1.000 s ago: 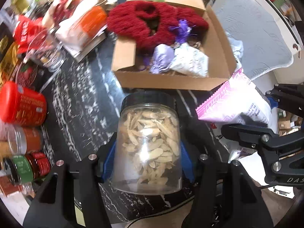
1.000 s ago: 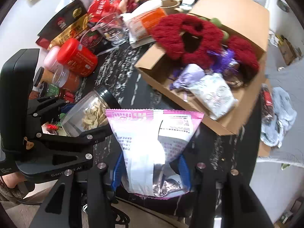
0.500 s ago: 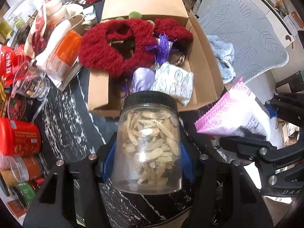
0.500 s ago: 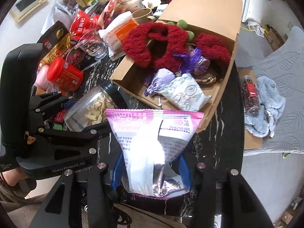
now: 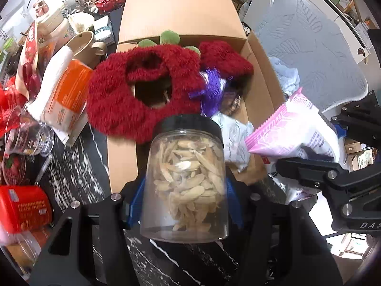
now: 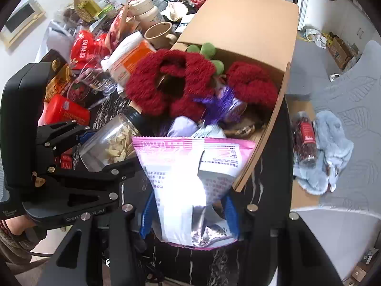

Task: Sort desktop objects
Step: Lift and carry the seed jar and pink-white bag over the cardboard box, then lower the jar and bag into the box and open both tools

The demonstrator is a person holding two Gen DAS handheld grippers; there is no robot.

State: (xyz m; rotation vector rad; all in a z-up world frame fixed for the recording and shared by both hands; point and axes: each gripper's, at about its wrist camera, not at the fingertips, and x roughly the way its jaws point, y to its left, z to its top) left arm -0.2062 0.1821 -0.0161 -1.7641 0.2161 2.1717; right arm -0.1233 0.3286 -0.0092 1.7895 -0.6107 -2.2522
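Note:
My left gripper (image 5: 184, 186) is shut on a clear jar (image 5: 185, 181) of pale dried slices with a black lid, held at the near edge of the open cardboard box (image 5: 181, 7). The jar also shows in the right wrist view (image 6: 112, 143). My right gripper (image 6: 190, 209) is shut on a pink and white snack bag (image 6: 188, 178), held over the box's near right corner (image 6: 273, 128); the bag shows in the left wrist view (image 5: 293, 131). The box holds a red fluffy scarf (image 5: 133, 95), a purple tassel (image 5: 212, 90) and pale pouches (image 6: 183, 126).
Left of the box on the black marble table (image 5: 71, 166) lie an orange-white package (image 5: 62, 95), a glass cup (image 5: 26, 133), a red can (image 5: 23, 207) and a beige mug (image 5: 81, 47). Right of the box are a grey cushion (image 6: 345, 95), a blue cloth (image 6: 331, 150) and a bottle (image 6: 306, 138).
Both grippers have moved forward with their loads, from over the table before the box to its near edge. The box now fills more of both views.

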